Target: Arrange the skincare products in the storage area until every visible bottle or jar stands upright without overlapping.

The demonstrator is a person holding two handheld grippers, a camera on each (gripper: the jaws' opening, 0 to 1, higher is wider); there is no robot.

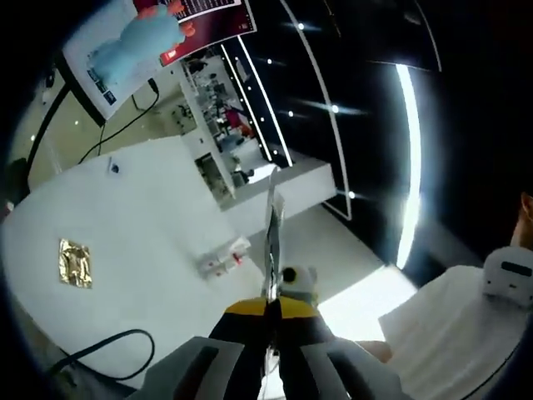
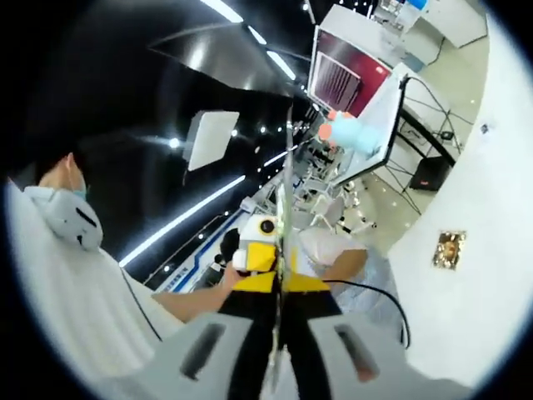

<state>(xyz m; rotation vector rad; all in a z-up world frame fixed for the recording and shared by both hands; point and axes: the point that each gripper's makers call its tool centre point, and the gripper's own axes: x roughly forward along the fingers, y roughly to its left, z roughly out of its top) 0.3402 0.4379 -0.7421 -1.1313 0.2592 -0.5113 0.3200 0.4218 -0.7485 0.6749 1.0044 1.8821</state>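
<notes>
My left gripper (image 1: 271, 218) is shut, its jaws pressed into one thin blade with nothing between them. It is held up off the white table (image 1: 141, 217). Small white and red packages (image 1: 223, 260) lie on that table just left of the jaws. My right gripper (image 2: 286, 179) is also shut and empty, pointing up toward the dark ceiling. The left gripper's yellow and white body (image 2: 258, 243) sits close beside it. The right gripper's body (image 1: 297, 282) shows just right of the left jaws. No bottles or jars can be made out.
A gold foil square (image 1: 75, 262) (image 2: 450, 248) lies on the table, with a small dark item (image 1: 112, 167) farther off. A black cable (image 1: 108, 350) loops near the table edge. A person in a white shirt (image 2: 67, 308) stands close. A poster board (image 1: 141, 42) stands behind.
</notes>
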